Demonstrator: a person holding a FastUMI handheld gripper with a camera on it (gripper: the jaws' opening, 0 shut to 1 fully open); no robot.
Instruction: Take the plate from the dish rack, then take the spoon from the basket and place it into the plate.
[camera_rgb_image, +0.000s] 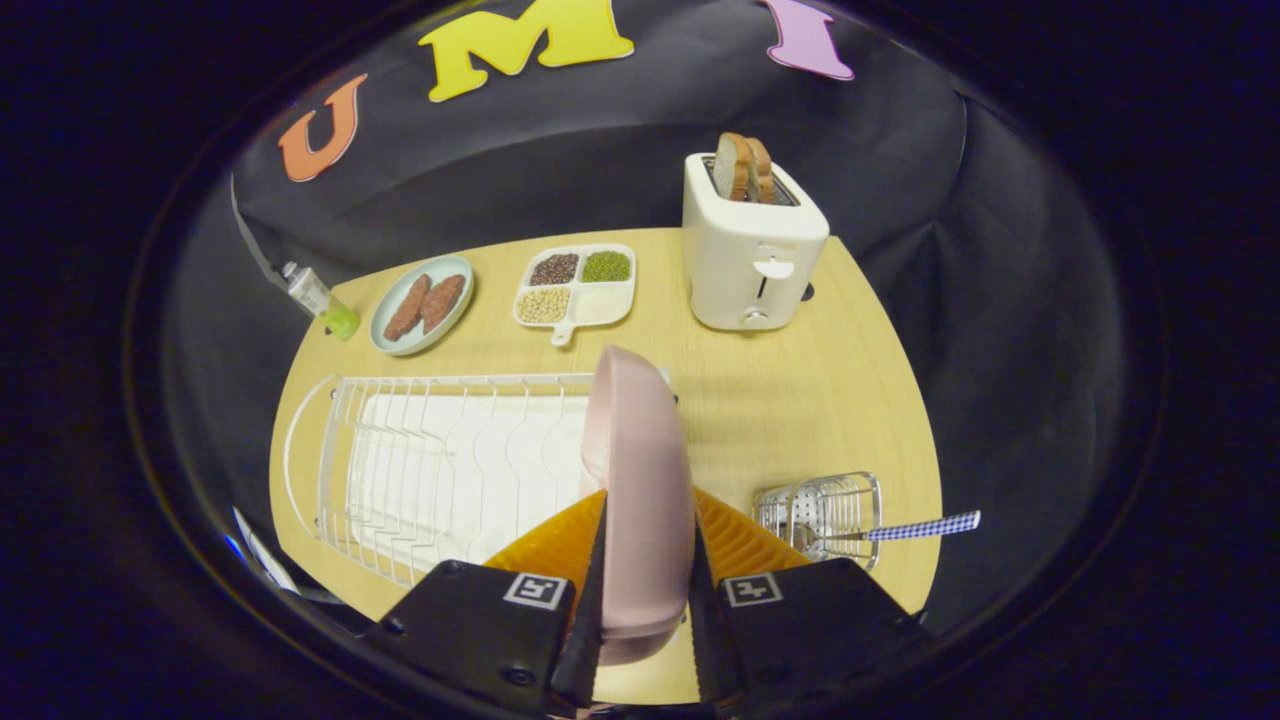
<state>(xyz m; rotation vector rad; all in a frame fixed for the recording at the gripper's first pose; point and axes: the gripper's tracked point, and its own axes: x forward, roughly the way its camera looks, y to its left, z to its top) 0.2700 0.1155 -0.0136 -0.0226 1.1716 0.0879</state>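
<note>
A pink plate (640, 480) stands on edge between my two fingers, and my gripper (645, 575) is shut on its rim. The plate is held up above the right end of the white wire dish rack (440, 465), whose slots stand empty. To the right of my fingers a small wire basket (822, 510) sits on the wooden table. A spoon (905, 530) with a blue-and-white checked handle lies in it, the handle sticking out past the basket's right side.
Beyond the rack, on the round wooden table (800, 400), are a pale plate with two sausages (424, 303), a divided tray of beans (577, 285), a white toaster with bread (752, 245) and a small bottle (322, 300) at the far left edge.
</note>
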